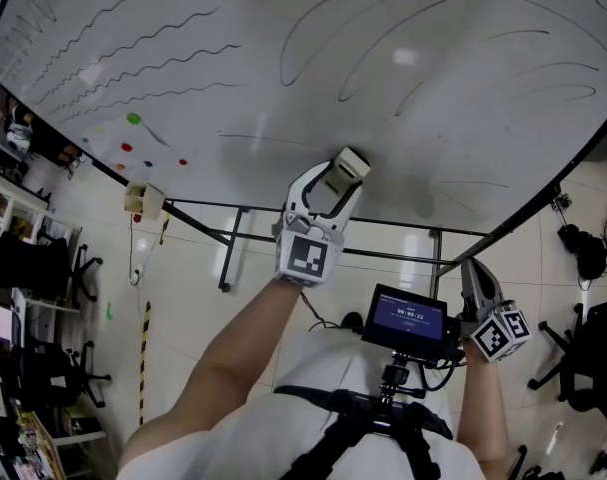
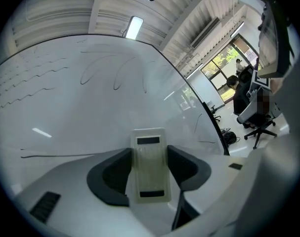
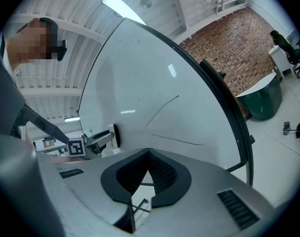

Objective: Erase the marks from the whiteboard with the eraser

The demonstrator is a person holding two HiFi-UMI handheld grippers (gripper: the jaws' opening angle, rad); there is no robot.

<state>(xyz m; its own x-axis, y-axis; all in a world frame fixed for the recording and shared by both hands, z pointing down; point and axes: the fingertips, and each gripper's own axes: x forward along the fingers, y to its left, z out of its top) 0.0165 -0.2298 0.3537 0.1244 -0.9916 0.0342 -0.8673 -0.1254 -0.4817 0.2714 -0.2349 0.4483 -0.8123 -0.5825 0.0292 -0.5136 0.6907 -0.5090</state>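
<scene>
Left tool (image 1: 335,180) is clamped on the eraser (image 2: 150,168), jaws closed on its two long sides. The eraser's far end is up at the whiteboard (image 1: 313,108), low in the middle of it. It looks to be touching the surface, but I can't confirm contact.

Right tool (image 3: 149,154) has its jaws together with nothing between them. It hangs low on the right, well apart from the board, just beside the small screen (image 1: 408,318) on the chest rig. It's idle by my read.

Progress: early, I'd say.
- The rows of wavy lines (image 1: 133,43) at far left are all intact.
- The big curved strokes (image 1: 403,28) across the middle and right are intact too.
- A faint long line (image 1: 253,138) runs just left of the eraser, and a few thin strokes (image 1: 463,183) sit to its right.
- The patch right around the eraser looks mostly bare, slightly grey. That may be a wiped zone or just shadow, can't tell which.

Left to do: nearly the whole board, so wide sweeps to the left and to the far edge.

Coloured magnets (image 1: 133,118) sit near the left edge. They aren't marks, and wiping there risks knocking them.

Containers: one small tan box (image 1: 143,200) hangs at the board's near-left edge. Its contents can't be made out from here.
</scene>
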